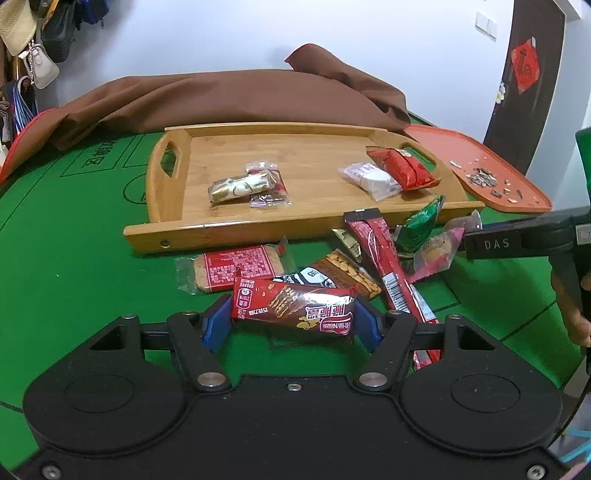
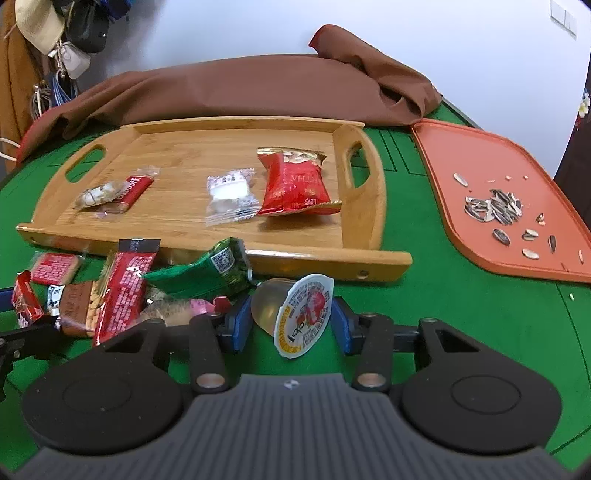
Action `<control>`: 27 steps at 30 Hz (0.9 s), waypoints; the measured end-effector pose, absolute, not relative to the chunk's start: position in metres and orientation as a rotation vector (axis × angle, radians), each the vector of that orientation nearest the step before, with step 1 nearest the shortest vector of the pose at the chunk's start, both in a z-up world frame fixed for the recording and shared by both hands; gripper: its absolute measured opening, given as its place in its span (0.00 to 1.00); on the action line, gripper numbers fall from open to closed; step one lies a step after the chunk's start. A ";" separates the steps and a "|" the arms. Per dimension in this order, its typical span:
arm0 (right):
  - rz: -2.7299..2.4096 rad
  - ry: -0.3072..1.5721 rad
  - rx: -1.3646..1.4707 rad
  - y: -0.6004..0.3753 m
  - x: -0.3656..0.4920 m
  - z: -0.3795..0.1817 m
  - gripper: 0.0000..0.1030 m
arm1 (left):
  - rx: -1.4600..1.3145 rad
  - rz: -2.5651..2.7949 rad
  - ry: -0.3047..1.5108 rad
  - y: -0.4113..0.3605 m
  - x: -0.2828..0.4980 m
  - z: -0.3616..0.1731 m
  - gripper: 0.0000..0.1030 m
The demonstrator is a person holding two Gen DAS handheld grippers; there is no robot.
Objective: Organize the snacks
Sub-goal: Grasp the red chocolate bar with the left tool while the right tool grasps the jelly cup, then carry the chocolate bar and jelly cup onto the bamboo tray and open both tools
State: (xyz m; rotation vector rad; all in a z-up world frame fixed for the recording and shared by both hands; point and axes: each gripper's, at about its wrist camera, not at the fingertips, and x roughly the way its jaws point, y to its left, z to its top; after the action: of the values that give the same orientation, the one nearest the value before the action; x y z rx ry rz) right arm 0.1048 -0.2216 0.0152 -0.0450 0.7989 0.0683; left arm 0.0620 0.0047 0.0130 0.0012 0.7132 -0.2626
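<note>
My left gripper [image 1: 291, 319] is shut on a red Nestle wafer bar [image 1: 295, 308], held above the green table. My right gripper [image 2: 291, 321] is shut on a clear jelly cup [image 2: 295, 314] with a printed foil lid. The bamboo tray [image 1: 207, 230] [image 2: 325, 258] lies ahead and holds a red nut bag [image 2: 295, 182], a white wrapped candy [image 2: 231, 195] and small wrapped sweets [image 2: 114, 195]. A loose pile in front of the tray has a long red stick pack [image 1: 384, 258], a green packet [image 2: 207, 269], a peanut bar [image 1: 347, 273] and a cracker pack [image 1: 236, 264].
An orange tray [image 2: 480, 155] with sunflower seed shells [image 2: 495, 208] lies at the right. A brown cloth [image 1: 221, 96] is heaped behind the bamboo tray. Bags and a hat [image 1: 18, 26] hang at the far left wall.
</note>
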 end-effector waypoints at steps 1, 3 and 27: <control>0.069 0.800 -0.040 -0.223 0.104 0.015 0.48 | 0.001 -0.261 0.710 0.005 0.061 0.014 0.63; 0.069 0.803 -0.024 -0.226 0.103 0.016 0.48 | 0.000 -0.256 0.707 0.006 0.061 0.017 0.63; 0.063 0.736 0.082 -0.250 0.116 0.066 0.46 | -0.043 -0.231 0.642 0.022 0.125 0.075 0.63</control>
State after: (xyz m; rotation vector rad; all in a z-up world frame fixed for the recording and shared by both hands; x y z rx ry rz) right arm 0.1159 -0.2498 0.0664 0.0820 0.7356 0.0634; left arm 0.1247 0.0216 0.0745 -0.0434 0.6416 -0.2309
